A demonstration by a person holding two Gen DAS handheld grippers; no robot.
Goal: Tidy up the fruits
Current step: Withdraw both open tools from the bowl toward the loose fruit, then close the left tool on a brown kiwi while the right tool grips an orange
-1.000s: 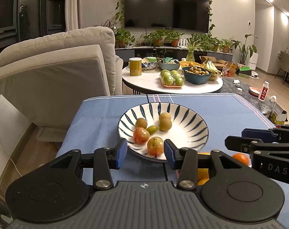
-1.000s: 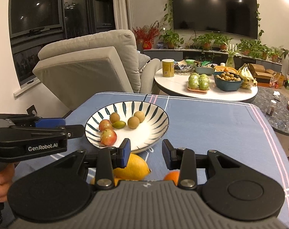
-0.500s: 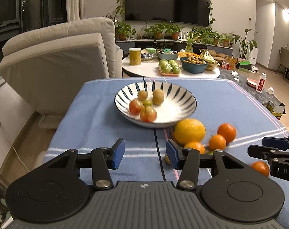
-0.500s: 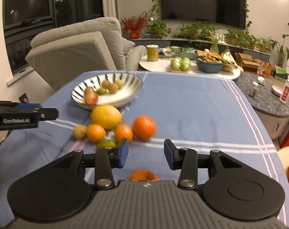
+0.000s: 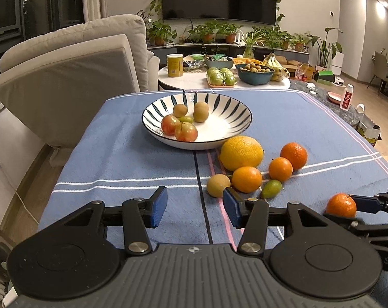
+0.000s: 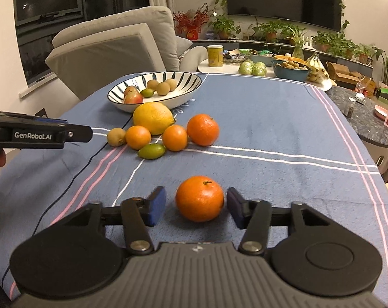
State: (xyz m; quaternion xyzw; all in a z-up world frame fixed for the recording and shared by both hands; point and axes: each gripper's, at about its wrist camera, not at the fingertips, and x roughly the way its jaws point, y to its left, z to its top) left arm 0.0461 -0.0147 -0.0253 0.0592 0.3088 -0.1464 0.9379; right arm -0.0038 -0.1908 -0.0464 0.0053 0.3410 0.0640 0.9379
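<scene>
Both claws have pulled back from the bowl point(image 5: 235, 128); the right claw point(image 6: 196, 206) now brackets 1 orange point(image 6: 199, 199), spread, while the left claw point(image 5: 195, 206) gapes empty at lower center.

Fruits part sorted.
I see five in striped bowl point(image 5: 241, 119); loose cluster point(image 6: 152, 118) beside it, lone orange point(image 6: 199, 198) nearer me.

Left claw point(image 5: 194, 206) tilted downward over the worktop point(image 5: 132, 159), blue pads apart, nothing between them. Right claw point(image 6: 196, 206) likewise angled down, jaws apart on both sides of a lone orange point(image 6: 199, 198), neither pad pressing it.
</scene>
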